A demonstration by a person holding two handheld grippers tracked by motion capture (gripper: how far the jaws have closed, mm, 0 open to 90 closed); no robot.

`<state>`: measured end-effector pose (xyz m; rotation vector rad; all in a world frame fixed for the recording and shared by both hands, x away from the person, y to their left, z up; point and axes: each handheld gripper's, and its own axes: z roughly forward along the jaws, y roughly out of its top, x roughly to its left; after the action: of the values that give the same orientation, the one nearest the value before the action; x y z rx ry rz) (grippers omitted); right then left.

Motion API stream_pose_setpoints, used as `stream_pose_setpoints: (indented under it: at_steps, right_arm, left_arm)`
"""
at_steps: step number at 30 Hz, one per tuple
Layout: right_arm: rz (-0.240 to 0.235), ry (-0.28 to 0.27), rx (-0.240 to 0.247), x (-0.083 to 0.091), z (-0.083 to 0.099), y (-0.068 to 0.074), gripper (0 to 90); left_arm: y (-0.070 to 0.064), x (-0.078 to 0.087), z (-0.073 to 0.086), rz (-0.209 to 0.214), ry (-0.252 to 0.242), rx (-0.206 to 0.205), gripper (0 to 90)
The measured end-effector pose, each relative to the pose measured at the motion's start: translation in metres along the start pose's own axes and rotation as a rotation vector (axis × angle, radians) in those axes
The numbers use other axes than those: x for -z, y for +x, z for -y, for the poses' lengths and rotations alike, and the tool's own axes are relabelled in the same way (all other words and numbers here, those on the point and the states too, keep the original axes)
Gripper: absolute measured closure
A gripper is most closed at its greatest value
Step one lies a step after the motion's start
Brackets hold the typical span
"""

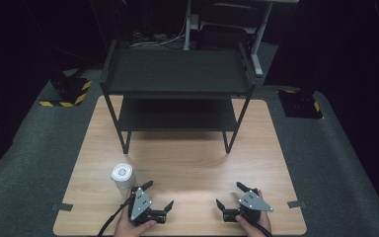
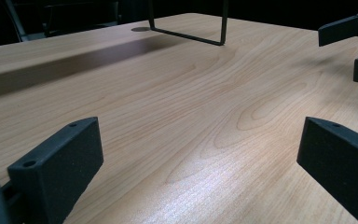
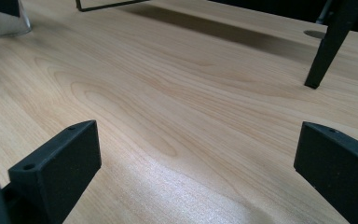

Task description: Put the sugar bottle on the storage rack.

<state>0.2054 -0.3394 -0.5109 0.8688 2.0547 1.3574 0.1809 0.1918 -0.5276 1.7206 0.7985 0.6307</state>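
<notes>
- Nearest the table's (image 1: 187, 163) front edge, two hands hold the grippers low over the wood: the left gripper (image 1: 158, 195) angles inward to the right, the right gripper (image 1: 231, 194) inward to the left.
- Both have jaws spread wide, gripping nothing.
- Just behind the left gripper stands a white cylindrical container (image 1: 122, 176), upright.
- Farther back stands a black two-tier shelf rack (image 1: 176, 74).

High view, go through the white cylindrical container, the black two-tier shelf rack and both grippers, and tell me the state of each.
White cylindrical container: upright on the wooden table, lid on, ungripped.
Black two-tier metal shelf rack: standing upright, both shelves bare.
Left gripper: open, holding nothing, just right of the container.
Right gripper: open, holding nothing.
</notes>
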Motion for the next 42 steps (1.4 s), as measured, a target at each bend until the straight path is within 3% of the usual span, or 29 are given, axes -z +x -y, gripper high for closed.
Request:
stream_pose_setpoints:
  at_steps: [9,28,42]
  right_arm:
    - [-0.007,-0.008,0.031,0.001,0.001,0.0,0.6]
    - [-0.023,-0.018,0.032,0.001,0.003,-0.003,0.6]
    - [-0.024,-0.017,0.031,0.001,0.003,-0.003,0.6]
  left_arm:
    - [-0.001,0.001,0.0,0.004,0.0,-0.018,0.5]
    - [-0.001,0.003,0.001,0.012,-0.018,-0.024,0.5]
    - [-0.006,0.021,-0.019,0.035,-0.134,-0.028,0.5]
